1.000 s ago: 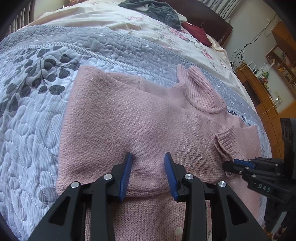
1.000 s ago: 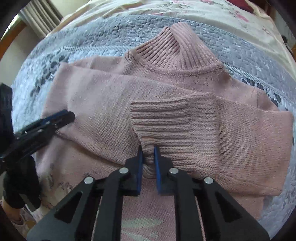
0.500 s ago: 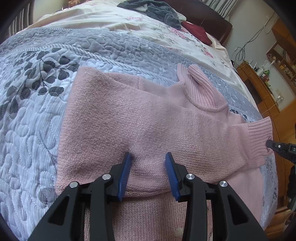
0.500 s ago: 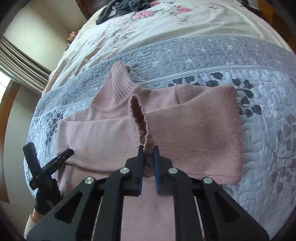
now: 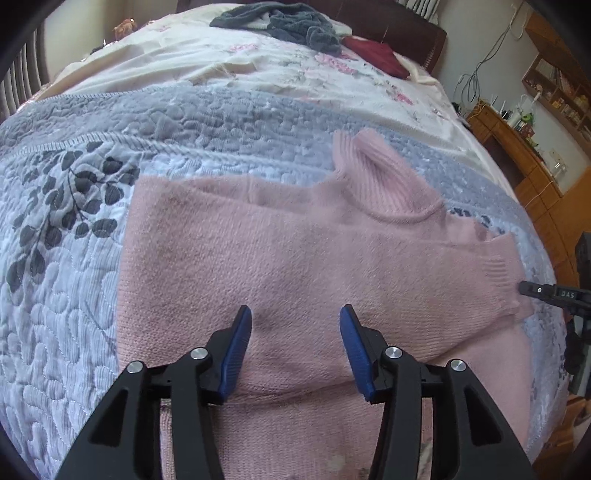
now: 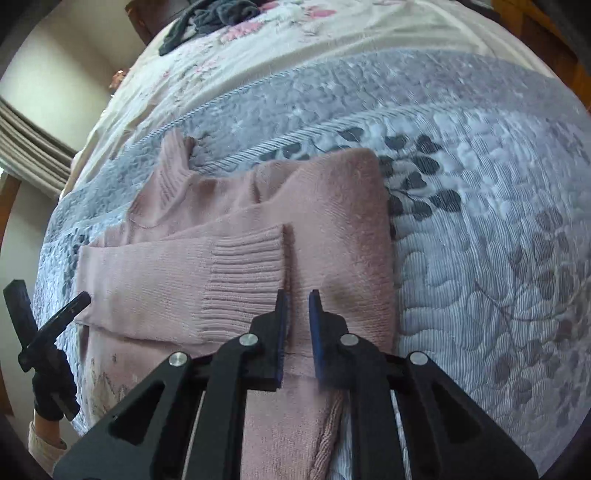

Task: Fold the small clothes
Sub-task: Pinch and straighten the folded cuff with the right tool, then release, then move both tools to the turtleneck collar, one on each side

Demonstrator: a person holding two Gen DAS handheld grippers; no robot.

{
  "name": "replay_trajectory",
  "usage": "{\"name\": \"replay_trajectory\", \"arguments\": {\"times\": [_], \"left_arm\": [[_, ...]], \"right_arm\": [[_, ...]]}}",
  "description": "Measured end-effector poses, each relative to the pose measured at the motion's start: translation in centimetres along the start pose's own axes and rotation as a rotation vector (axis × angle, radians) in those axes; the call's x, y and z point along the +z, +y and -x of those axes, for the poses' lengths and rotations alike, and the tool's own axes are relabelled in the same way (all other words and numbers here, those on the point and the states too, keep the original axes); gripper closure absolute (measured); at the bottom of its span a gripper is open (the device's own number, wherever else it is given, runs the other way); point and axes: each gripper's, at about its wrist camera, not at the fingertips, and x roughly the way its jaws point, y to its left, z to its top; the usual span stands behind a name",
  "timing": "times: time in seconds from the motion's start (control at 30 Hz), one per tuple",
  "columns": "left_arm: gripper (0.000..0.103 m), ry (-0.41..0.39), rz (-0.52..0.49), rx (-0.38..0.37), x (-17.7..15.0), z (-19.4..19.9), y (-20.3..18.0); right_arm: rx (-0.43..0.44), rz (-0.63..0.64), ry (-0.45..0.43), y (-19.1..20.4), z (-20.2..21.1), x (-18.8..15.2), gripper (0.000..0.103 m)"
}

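Grey quilted bedspread (image 5: 74, 280) under pink sweater (image 5: 295, 258), left tool (image 5: 295, 350) and right tool (image 6: 297, 328) both apart, empty.

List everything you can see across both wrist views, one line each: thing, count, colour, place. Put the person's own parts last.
sweater: one, pink, flat on the quilt, sleeves folded across its body
quilt: one, grey-blue with dark leaves, under the sweater
floral sheet: one, cream, beyond the quilt
crumpled clothes: one heap, dark grey, far end of bed
red cloth: one, beside the heap
wooden furniture: brown, right of bed
left tongs: open, above sweater
right tongs: slightly parted, at sleeve cuff
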Motion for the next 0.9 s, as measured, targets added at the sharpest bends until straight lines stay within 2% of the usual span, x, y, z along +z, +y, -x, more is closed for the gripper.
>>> {"name": "replay_trajectory", "arguments": {"times": [0.1, 0.23, 0.3, 0.33, 0.47, 0.7, 0.77, 0.9], "left_arm": [[0.053, 0.011, -0.007, -0.027, 0.5, -0.7, -1.8], [0.053, 0.042, -0.092, 0.01, -0.1, -2.3, -4.1], [0.052, 0.065, -0.111, 0.028, -0.6, -3.1, -4.3], [0.052, 0.076, -0.122, 0.039, -1.0, -3.5, -4.1], [0.052, 0.07, -0.192, 0.049, -2.1, -4.1, -3.9], [0.051, 0.086, -0.149, 0.015, -1.4, -4.0, -3.4], [0.051, 0.098, -0.112, -0.016, -0.6, -3.5, -3.2], [0.047, 0.042, -0.109, -0.026, 2.9, -2.4, -3.2]], "right_arm": [[0.083, 0.045, 0.03, 2.0, -0.3, 0.0, 0.09], [0.038, 0.117, 0.075, 3.6, -2.2, -0.4, 0.09], [0.002, 0.112, 0.092, 2.8, -3.3, -0.7, 0.09], [-0.003, 0.103, 0.09, 2.2, -3.5, -0.9, 0.094], [0.054, 0.079, 0.071, 0.2, -4.2, -1.5, 0.096], [0.041, 0.094, 0.086, 0.6, -4.6, -1.2, 0.096], [0.04, 0.087, 0.102, 1.1, -4.3, -0.6, 0.091], [0.065, 0.123, 0.068, 3.1, -3.3, 2.0, 0.075]]}}
